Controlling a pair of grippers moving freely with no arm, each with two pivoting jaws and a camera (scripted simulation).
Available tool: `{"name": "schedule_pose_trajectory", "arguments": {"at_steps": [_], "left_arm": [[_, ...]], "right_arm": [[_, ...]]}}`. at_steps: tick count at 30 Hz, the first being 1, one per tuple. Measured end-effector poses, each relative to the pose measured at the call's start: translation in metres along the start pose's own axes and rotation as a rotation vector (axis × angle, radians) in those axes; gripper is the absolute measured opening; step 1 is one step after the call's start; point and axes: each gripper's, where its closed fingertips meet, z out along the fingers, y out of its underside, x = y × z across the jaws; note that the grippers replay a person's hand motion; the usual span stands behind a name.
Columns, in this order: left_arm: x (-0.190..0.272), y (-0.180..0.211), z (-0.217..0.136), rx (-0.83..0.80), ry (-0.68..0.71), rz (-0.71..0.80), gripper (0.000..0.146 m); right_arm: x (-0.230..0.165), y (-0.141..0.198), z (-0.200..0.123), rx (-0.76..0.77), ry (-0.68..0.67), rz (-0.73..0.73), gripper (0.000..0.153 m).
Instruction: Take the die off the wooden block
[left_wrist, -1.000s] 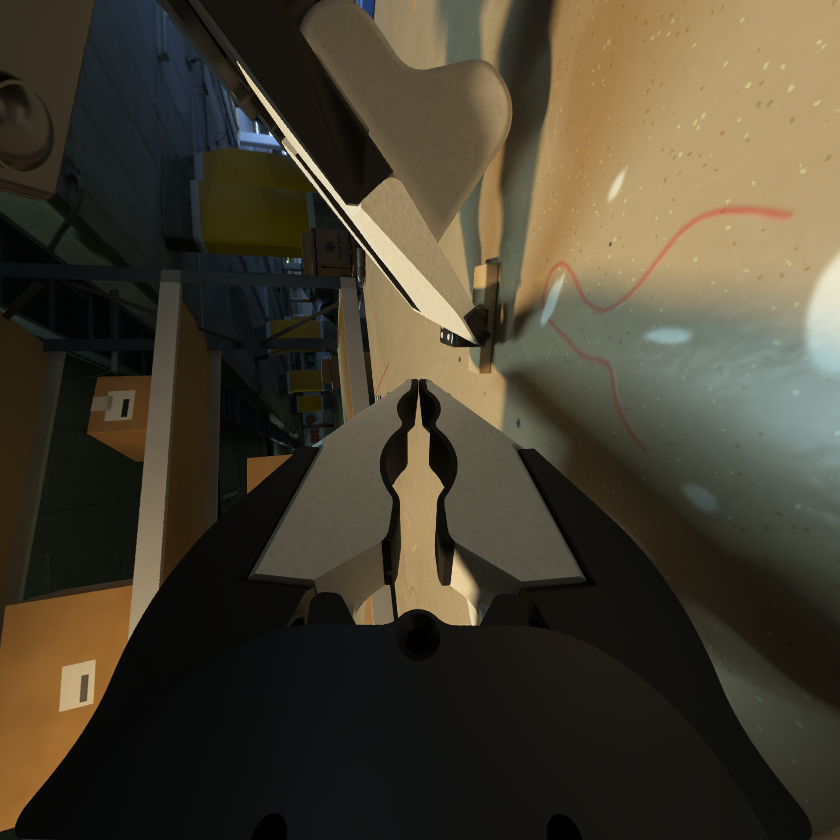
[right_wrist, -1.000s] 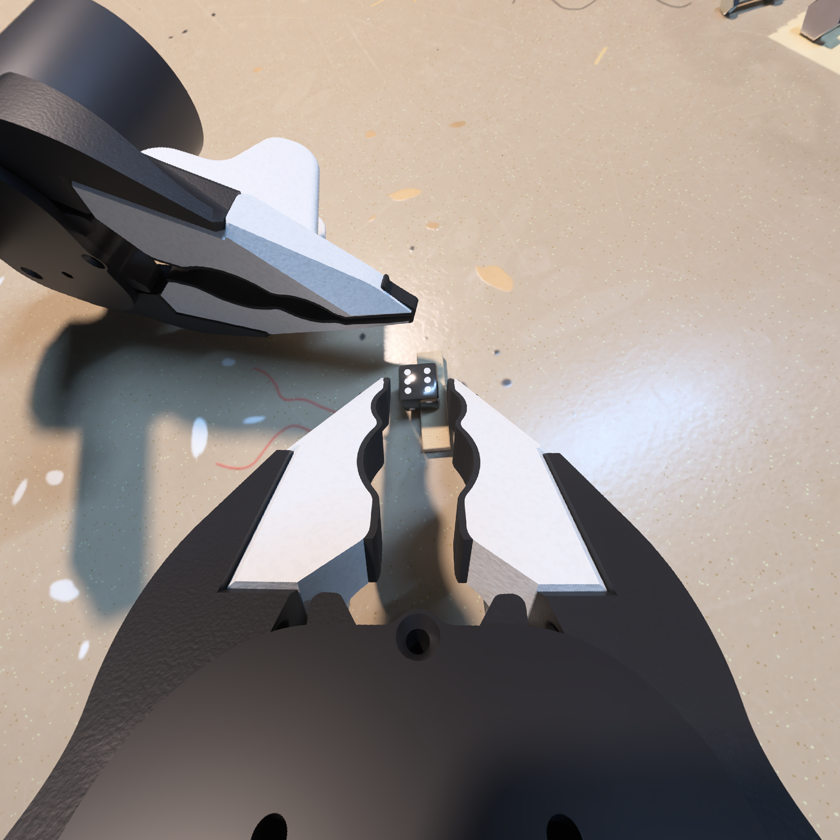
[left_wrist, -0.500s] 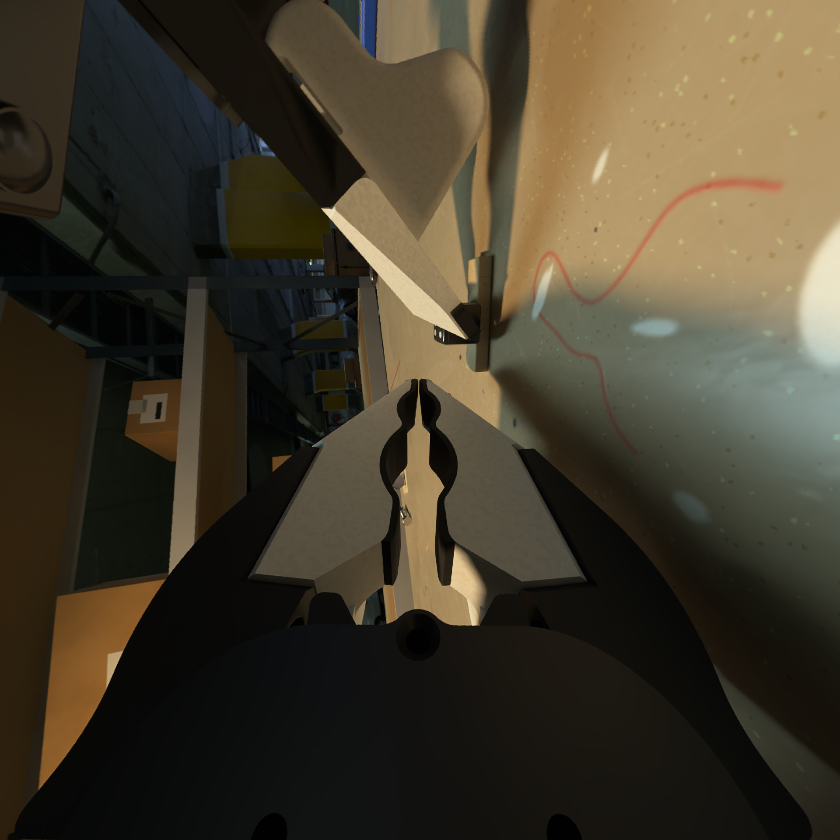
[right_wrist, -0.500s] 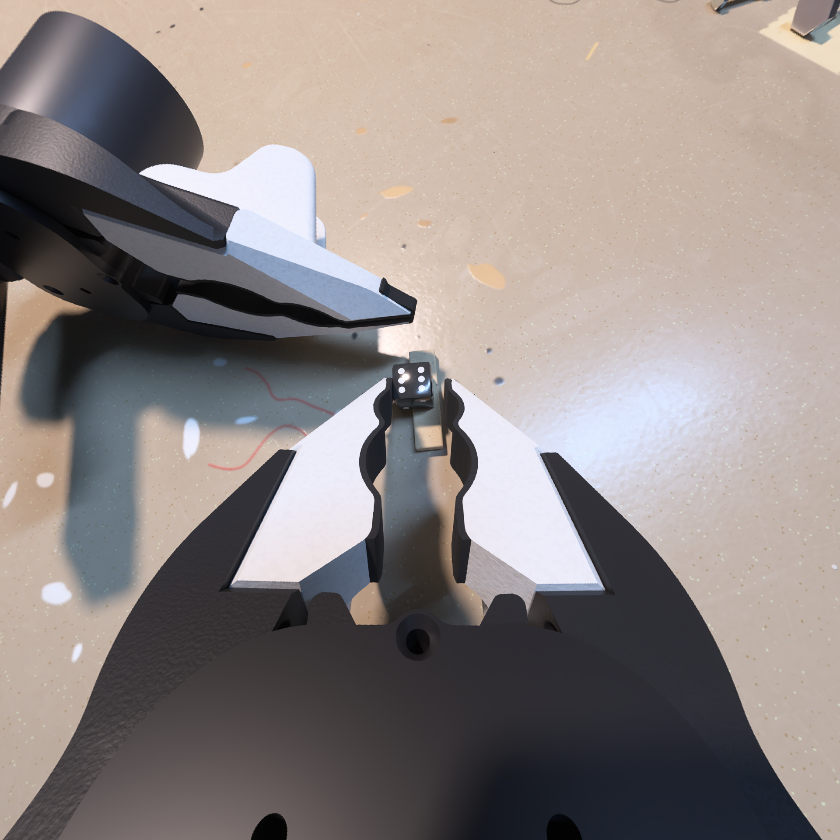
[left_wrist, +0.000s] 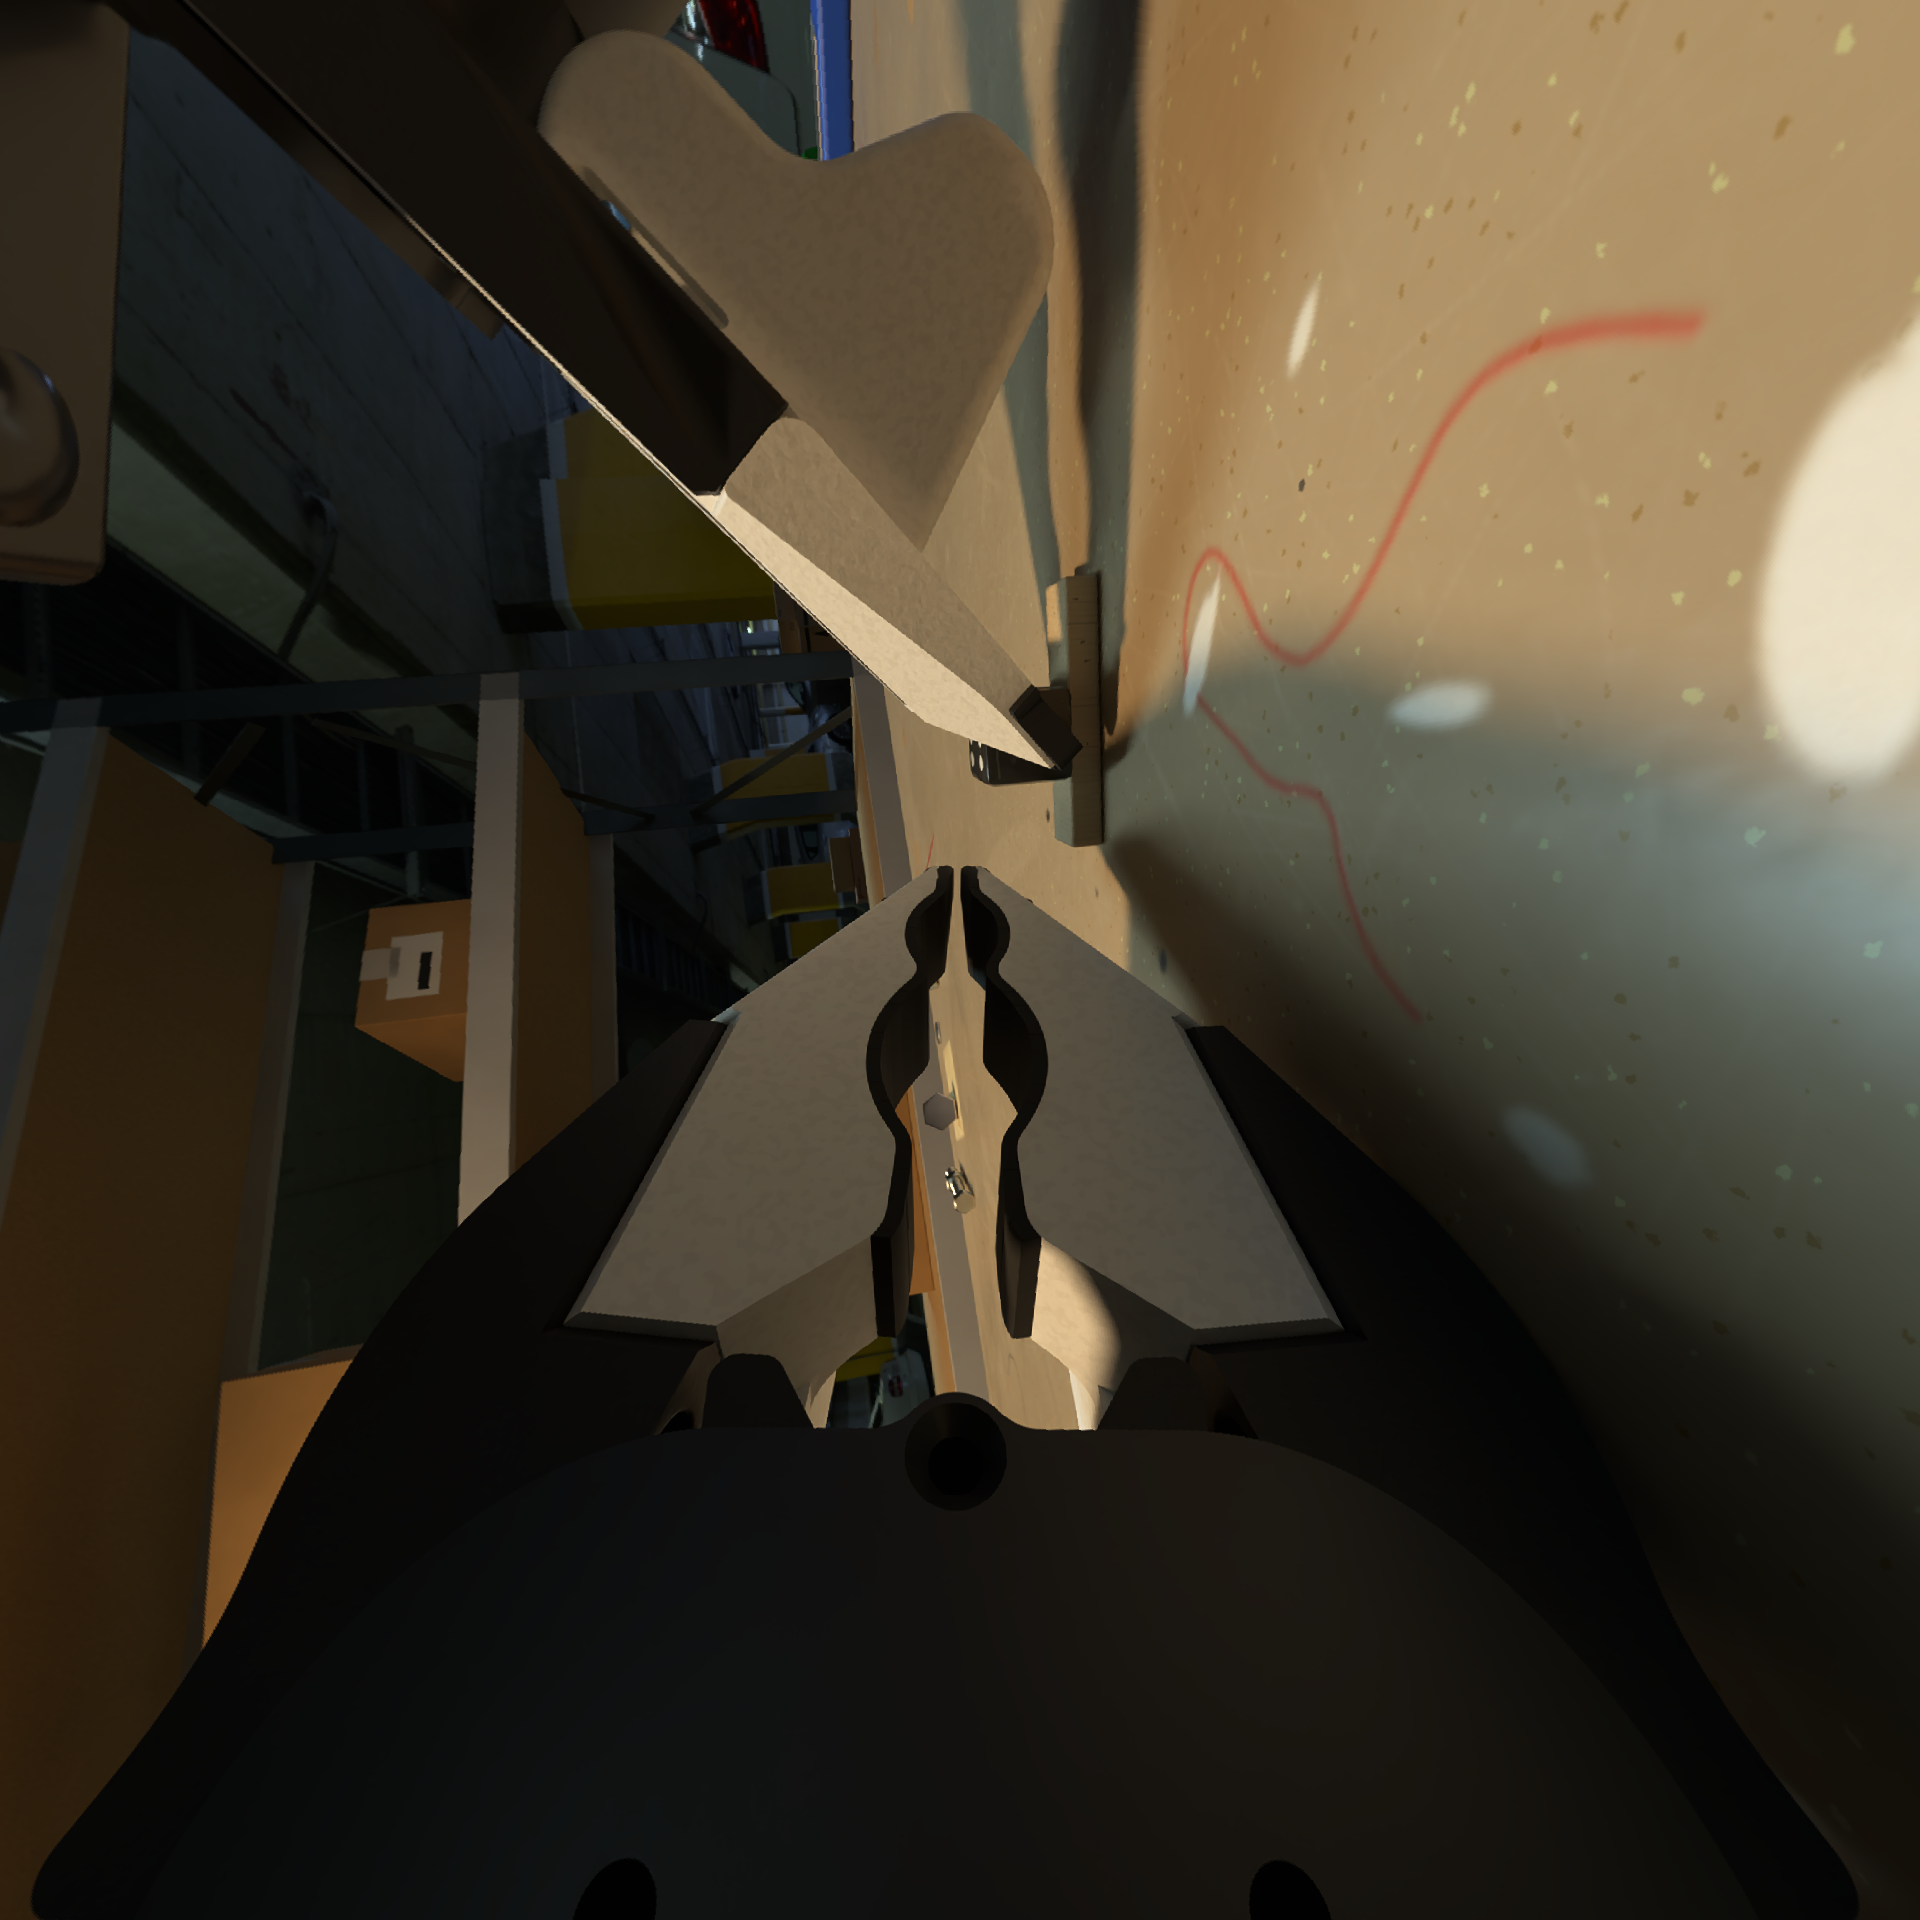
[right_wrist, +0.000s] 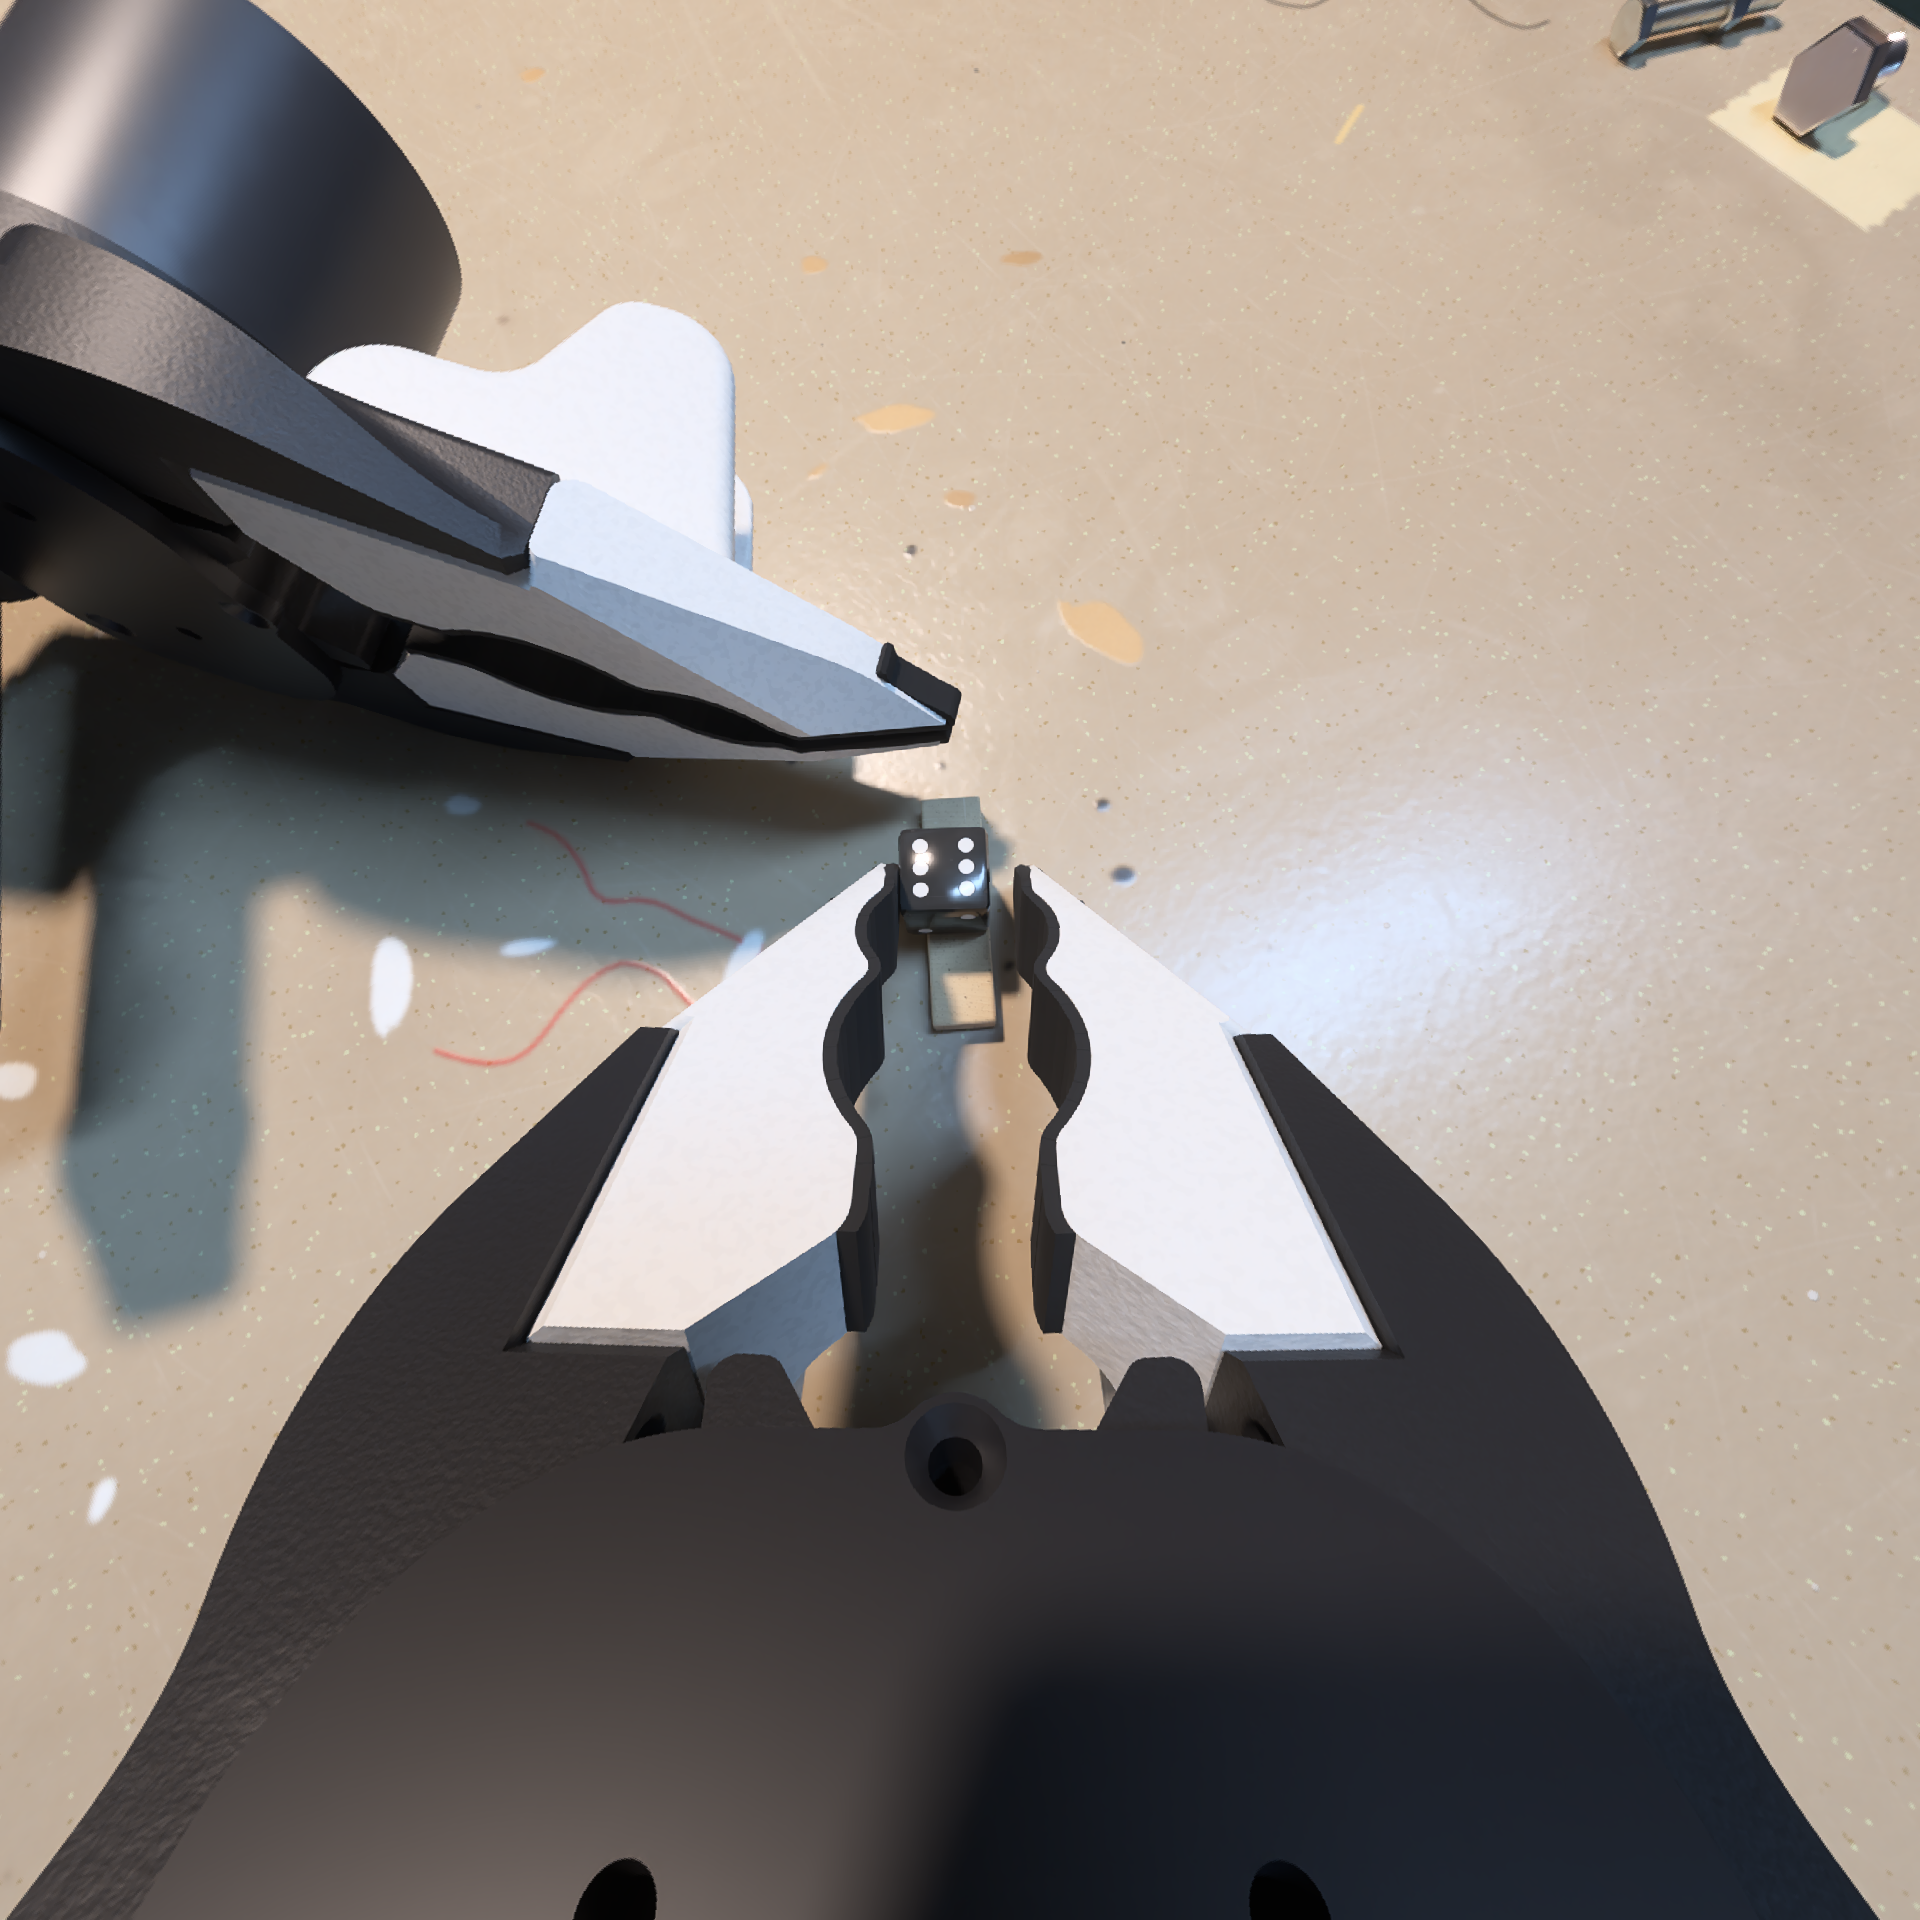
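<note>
Between the parted fingers of the right gripper (right_wrist: 951, 883), now lower and closer, the die (right_wrist: 943, 879) still sits on the wooden block (right_wrist: 964, 992); the left gripper (left_wrist: 954, 881) stays closed, empty

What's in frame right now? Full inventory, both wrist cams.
black die with white pips: 1, black, on the thin wooden block, between the right gripper's fingertips
thin wooden block: 1, tan, flat on the floor
speckled beige floor: 1, beige, under everything
red squiggle mark: 1, red, on floor left of the block
metal hardware pieces: 2, silver, far top right
cardboard boxes: several, brown, by the racking in the left wrist view
left gripper: shut, empty, beside the die
right gripper: open, straddling the die
</note>
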Motion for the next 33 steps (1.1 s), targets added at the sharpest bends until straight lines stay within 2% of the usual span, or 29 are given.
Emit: {"name": "schedule_pose_trajectory", "arguments": {"at_steps": [8, 10, 13, 24, 33], "left_arm": [[-0.001, 0.0, 0.002, 0.017, -0.006, 0.033, 0.002], [-0.002, 0.001, 0.003, 0.006, -0.009, 0.044, 0.002], [-0.001, 0.002, 0.005, -0.004, -0.004, 0.031, 0.002], [-0.007, -0.005, 0.006, 0.028, -0.012, -0.016, 0.006], [-0.028, 0.004, 0.004, 0.024, -0.092, -0.093, 0.023]], "right_arm": [[0.001, 0.001, 0.0, -0.059, -0.024, -0.043, 0.022], [0.0, 0.001, 0.0, -0.09, -0.041, -0.075, 0.016], [0.002, 0.001, 0.001, -0.107, -0.031, -0.088, 0.016], [0.001, -0.001, -0.003, -0.043, -0.055, -0.082, 0.016], [0.007, -0.02, -0.017, 0.057, -0.06, -0.056, 0.016]]}}
